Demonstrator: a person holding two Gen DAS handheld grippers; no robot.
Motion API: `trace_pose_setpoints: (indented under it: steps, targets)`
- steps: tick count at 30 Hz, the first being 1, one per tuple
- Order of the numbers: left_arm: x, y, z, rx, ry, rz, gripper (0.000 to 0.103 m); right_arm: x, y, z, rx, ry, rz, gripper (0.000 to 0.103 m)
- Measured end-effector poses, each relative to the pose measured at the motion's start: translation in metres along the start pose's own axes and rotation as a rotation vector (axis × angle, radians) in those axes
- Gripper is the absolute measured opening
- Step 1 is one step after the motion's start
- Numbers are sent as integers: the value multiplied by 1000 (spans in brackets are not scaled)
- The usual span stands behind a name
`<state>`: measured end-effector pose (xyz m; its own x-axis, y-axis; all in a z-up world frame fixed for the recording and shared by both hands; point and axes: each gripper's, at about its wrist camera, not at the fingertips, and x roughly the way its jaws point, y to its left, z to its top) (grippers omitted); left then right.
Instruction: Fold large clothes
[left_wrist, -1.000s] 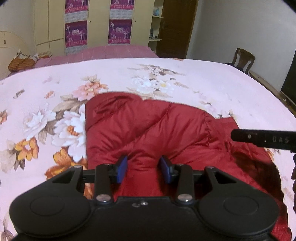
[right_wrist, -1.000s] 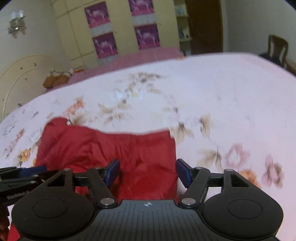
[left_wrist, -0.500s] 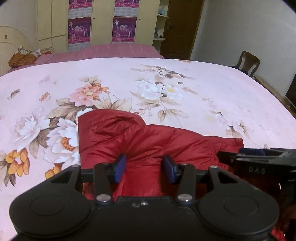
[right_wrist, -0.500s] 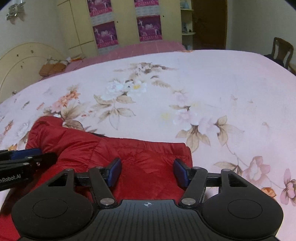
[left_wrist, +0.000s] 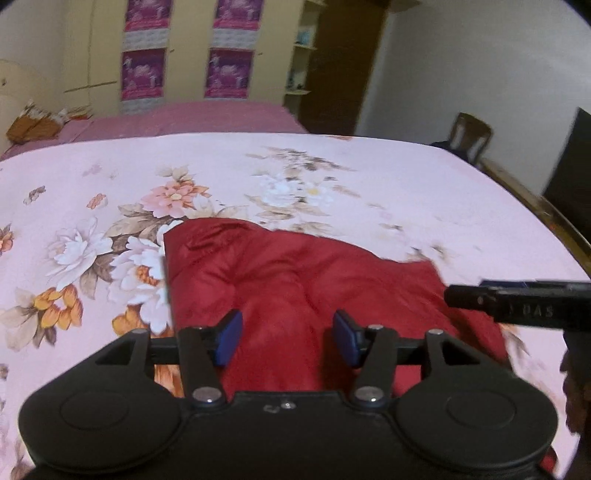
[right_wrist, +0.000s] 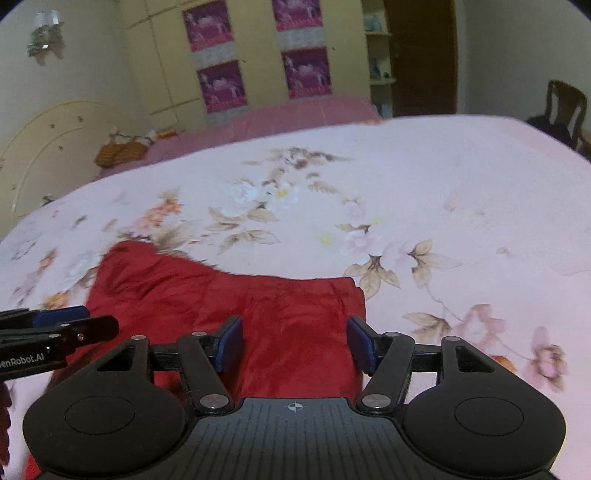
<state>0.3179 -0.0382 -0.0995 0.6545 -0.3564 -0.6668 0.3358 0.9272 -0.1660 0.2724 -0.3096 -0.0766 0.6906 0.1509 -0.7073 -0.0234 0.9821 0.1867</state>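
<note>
**One red garment, two grippers parted above it**

One red padded garment (left_wrist: 295, 280) is seen lying on the floral bedsheet (left_wrist: 406, 184). The left gripper (left_wrist: 286, 338) has just been opening; its blue pads stand apart, nothing clamped. The right gripper (right_wrist: 295, 343) is likewise apart above the garment. Four purple posters (right_wrist: 221, 83) are counted. "DAS" and "enRobot.AI" are read on the grippers.

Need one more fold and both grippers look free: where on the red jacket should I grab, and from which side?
Probably the far edge of the red jacket: right gripper at the square far-right corner, left gripper at the rounded far-left hump. Come in from the near side, over the jacket, jaws astride that edge. It lies flat on the floral bedspread, with that rim exposed.
</note>
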Motion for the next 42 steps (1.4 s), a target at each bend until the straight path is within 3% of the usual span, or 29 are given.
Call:
trace_pose_setpoints:
  steps: [7, 12, 21, 25, 27, 28, 35, 39, 42]
  targets:
    - [-50, -6, -42, -10, 21, -67, 54, -49, 21, -40, -21, 27, 19, 62]
    - [-53, -6, -69, -19, 38, -66, 55, -51, 22, -70, 7, 87, -12, 62]
    - [-46, 0, -67, 18, 75, -80, 57, -49, 1, -86, 110, 169, 21, 62]
    - [-51, 17, -56, -99, 66, -72, 73, -60, -4, -70, 145, 122, 43, 62]
    - [-49, 25, -52, -146, 70, -65, 79, -60, -7, -61, 181, 104, 64, 78]
    - [-48, 27, -51, -163, 74, -65, 79, -59, -8, -58, 194, 91, 66, 94]
    - [-18, 45, -50, -297, 141, -112, 90, -22, -24, -36, 288, 118, 126, 95]
    - [-1, 53, -55, -394, 171, -195, 89, 6, -40, -35, 378, 175, 195, 95]
    - [6, 56, -60, -433, 175, -214, 84, 19, -48, -37, 414, 198, 238, 95]
